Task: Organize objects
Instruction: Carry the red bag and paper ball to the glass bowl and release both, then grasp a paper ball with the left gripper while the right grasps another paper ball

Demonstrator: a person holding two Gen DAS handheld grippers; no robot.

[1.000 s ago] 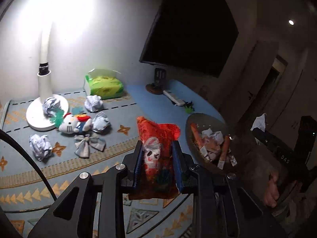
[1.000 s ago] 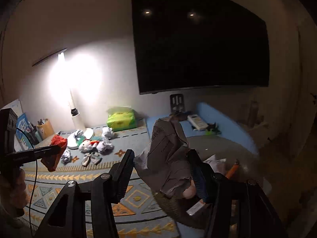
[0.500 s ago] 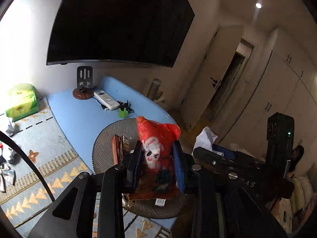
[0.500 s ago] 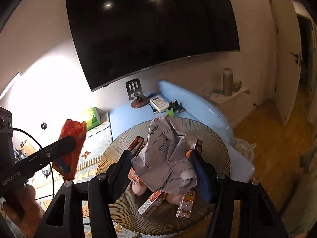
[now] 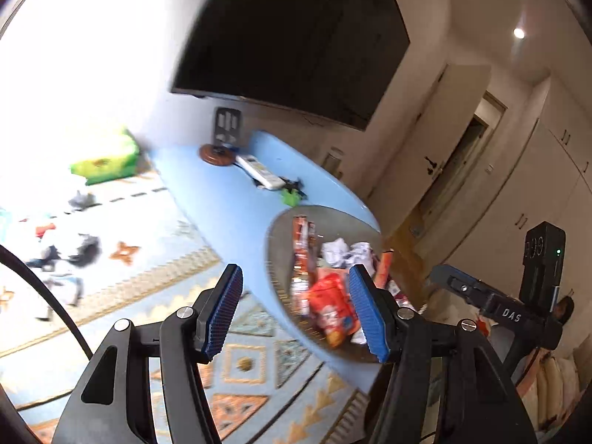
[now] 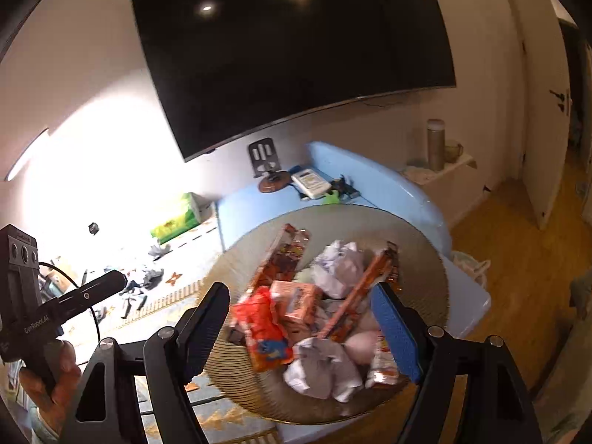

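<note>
Far left of the left wrist view, glare from a lamp washes out the patterned mat [image 5: 122, 296]; the small things scattered on it are blurred beyond naming. The green box [image 5: 105, 161] sits at the back by the wall. Moving right, the left gripper [image 5: 296, 310] comes up with its jaws opening and nothing between the blue pads [image 5: 222, 310]. Just past them, the red snack bag [image 5: 331, 305] lies in the round woven tray [image 5: 275, 244], partly hidden behind the right-hand pad. At the far right edge the right gripper [image 5: 492, 299] shows from the side only.

Over to the right wrist view: on the left a hand [image 6: 55, 377] grips the other tool's handle, which the left camera never shows. Centre frame, the right gripper [image 6: 296, 333] hangs over the tray [image 6: 418, 255], jaws opening wide and holding nothing. Below, the snack bag [image 6: 264, 333] lies flat, long axis running from upper left to lower right. A crumpled paper ball [image 6: 323, 368] rests just beside it, with long orange wrappers [image 6: 281, 255] angled up the tray. The tray's near rim is cut off behind the gripper body. The pile's lower layers are hard to make out.
</note>
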